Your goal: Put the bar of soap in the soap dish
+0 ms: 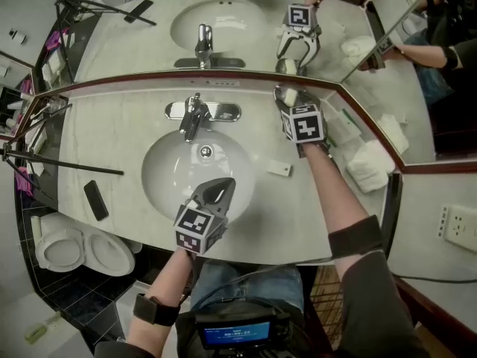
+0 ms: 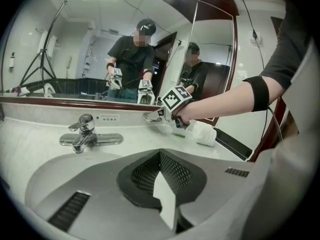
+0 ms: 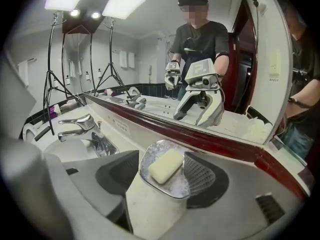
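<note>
Already the bar of soap [image 3: 165, 166] lies in the soap dish [image 3: 176, 190], on the counter [image 1: 119, 125] just below the mirror, right of the faucet [image 1: 195, 114]. Right gripper [image 1: 289, 99] at the dish, jaws wide apart either side of it, gripping nothing. Left gripper [image 1: 223, 185] jaws fully together, empty, above the sink basin [image 1: 168, 170]

A bathroom: a sink [image 1: 168, 177] with chrome faucet [image 1: 195, 114], wall mirror [image 1: 149, 43] and a toilet [image 1: 89, 248] alongside
</note>
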`<state>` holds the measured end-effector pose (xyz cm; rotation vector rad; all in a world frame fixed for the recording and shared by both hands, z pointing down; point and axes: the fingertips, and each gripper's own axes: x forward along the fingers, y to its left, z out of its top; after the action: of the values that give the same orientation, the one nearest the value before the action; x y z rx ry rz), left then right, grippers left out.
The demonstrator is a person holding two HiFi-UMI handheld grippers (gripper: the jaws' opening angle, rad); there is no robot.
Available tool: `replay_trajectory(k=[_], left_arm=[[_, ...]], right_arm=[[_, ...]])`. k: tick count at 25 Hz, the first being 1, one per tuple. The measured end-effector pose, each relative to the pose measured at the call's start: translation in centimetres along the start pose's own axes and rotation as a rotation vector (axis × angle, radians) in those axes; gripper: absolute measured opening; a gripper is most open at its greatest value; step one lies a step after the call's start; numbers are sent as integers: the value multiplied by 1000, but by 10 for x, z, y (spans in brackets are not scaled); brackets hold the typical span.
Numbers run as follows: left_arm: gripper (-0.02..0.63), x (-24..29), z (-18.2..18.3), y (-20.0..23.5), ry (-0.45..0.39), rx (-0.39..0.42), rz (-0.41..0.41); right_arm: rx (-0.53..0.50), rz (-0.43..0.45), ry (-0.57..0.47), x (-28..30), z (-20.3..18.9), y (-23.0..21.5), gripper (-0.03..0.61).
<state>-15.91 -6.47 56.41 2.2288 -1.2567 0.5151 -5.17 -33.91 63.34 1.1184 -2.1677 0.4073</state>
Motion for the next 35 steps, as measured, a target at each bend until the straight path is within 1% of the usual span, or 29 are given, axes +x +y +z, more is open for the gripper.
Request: replay_trajectory(k=[1, 5, 8, 9, 15, 23, 28, 35], left_arm=[[0, 0, -1, 1, 1, -3, 1], [0, 1, -4, 4, 4, -9, 5], [0, 2, -7, 6, 6, -17, 10], [0, 1, -8, 7, 8, -20, 12], [0, -1, -15, 9, 18, -31, 17], [0, -4, -21, 10, 20, -36, 24], [0, -7, -23, 12, 21, -41, 31], [0, -9, -22, 8, 19, -34, 31]], right_arm=[[6, 0, 4, 1, 1, 0, 281], [-4, -4, 44, 12, -7, -4, 279], [-24, -8, 54, 12, -4, -1, 245], [-29, -6, 51, 10, -1, 1, 215], [-69, -15, 47, 8, 2, 4, 163], [-70, -9, 45, 6, 2, 5, 155], [-77, -7, 28, 0, 9, 8, 155], [-75, -3, 5, -30, 12, 12, 155]])
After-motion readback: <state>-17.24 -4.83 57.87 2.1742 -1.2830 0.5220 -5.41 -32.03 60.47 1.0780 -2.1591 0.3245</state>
